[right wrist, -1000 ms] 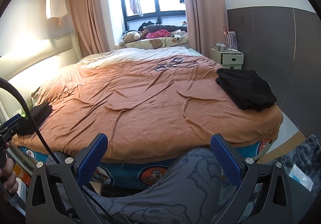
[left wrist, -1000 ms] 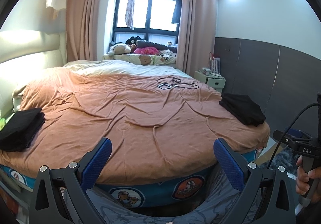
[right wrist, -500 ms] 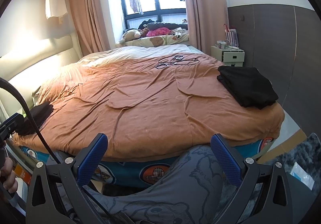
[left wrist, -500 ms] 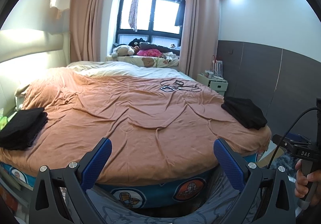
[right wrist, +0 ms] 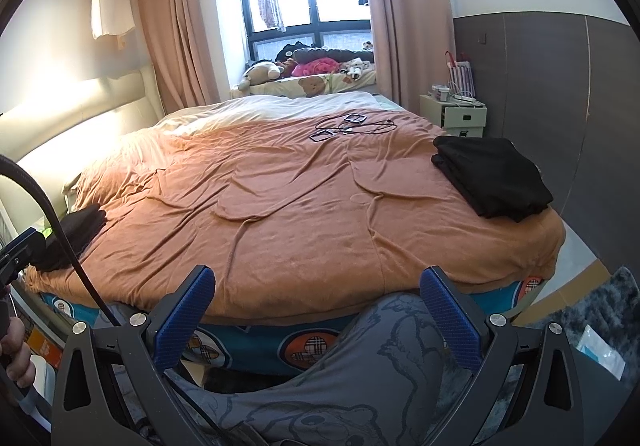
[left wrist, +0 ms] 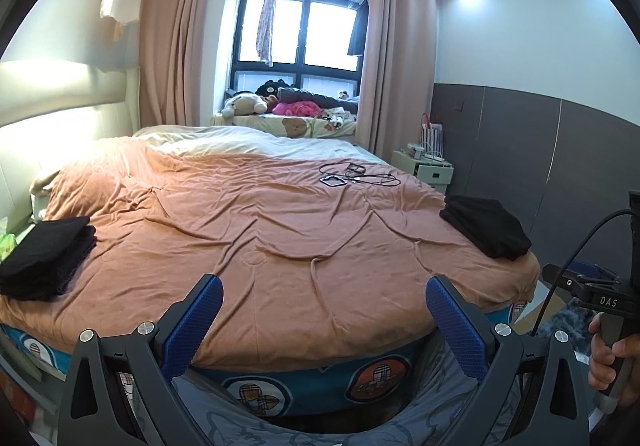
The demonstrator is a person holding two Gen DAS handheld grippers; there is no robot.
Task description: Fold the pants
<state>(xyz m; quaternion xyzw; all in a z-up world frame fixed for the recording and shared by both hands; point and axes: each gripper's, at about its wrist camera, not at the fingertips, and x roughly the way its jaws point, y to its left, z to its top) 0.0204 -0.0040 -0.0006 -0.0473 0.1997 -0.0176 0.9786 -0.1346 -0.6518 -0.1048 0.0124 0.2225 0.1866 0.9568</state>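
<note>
Both hand-held grippers — left (left wrist: 324, 300), right (right wrist: 318, 292) — gape empty; black pants (right wrist: 492, 176) lie folded.

Both rigs look the same up close: the left gripper (left wrist: 324, 310) and the right gripper (right wrist: 318, 302) each have matte black angular frames with triangular cutouts, and two silver round screws sit just behind each finger. The fingers (left wrist: 195, 322) carry bright blue pads with a fine textured grid. Beside the left fingers you can see the other unit's black handle (left wrist: 604, 302) stamped "DAS" in white, with a thin black cable (left wrist: 568, 266) looping up from it, and bare skin on the hand (left wrist: 612, 362) gripping it. Below the right fingers are grey pyjama trousers (right wrist: 360, 378) with outlined bear drawings.
</note>
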